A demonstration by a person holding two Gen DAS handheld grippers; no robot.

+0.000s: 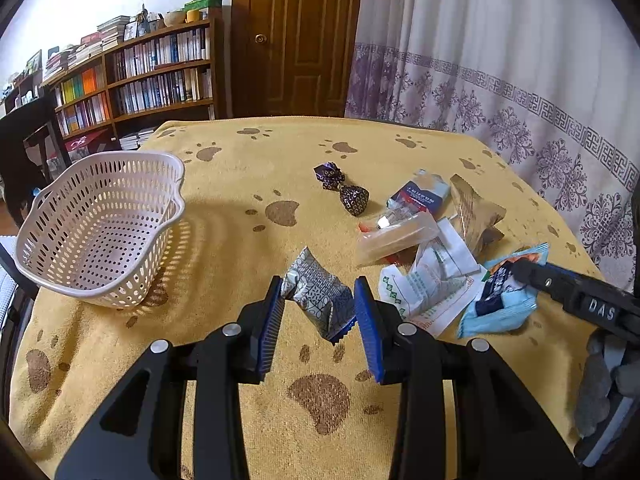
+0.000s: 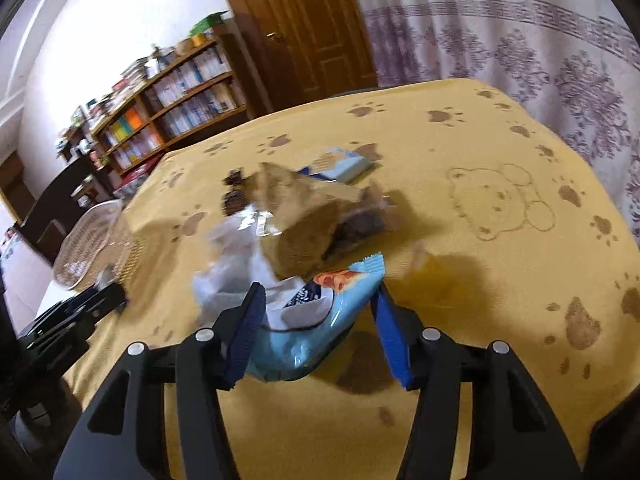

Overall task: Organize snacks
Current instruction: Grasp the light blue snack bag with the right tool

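Observation:
A grey patterned snack packet (image 1: 316, 300) lies on the yellow paw-print cloth between the fingers of my left gripper (image 1: 320, 308). That gripper stands open, its blue pads close to both ends of the packet. My right gripper (image 2: 320, 312) is open too and straddles a light blue snack packet (image 2: 316, 344). In the left wrist view the right gripper (image 1: 528, 274) reaches in from the right onto the light blue packet (image 1: 500, 312). A white perforated basket (image 1: 120, 158) sits empty at the left of the table; it shows blurred in the right wrist view (image 2: 88, 240).
A heap of snacks lies right of centre: two dark purple candies (image 1: 354, 200), a blue-and-white packet (image 1: 420, 194), a brown packet (image 1: 472, 212), a clear packet (image 1: 396, 236) and white-green wrappers (image 1: 432, 284). A gloved hand (image 1: 604, 384) holds the right gripper. Bookshelves, a door and a curtain stand behind the table.

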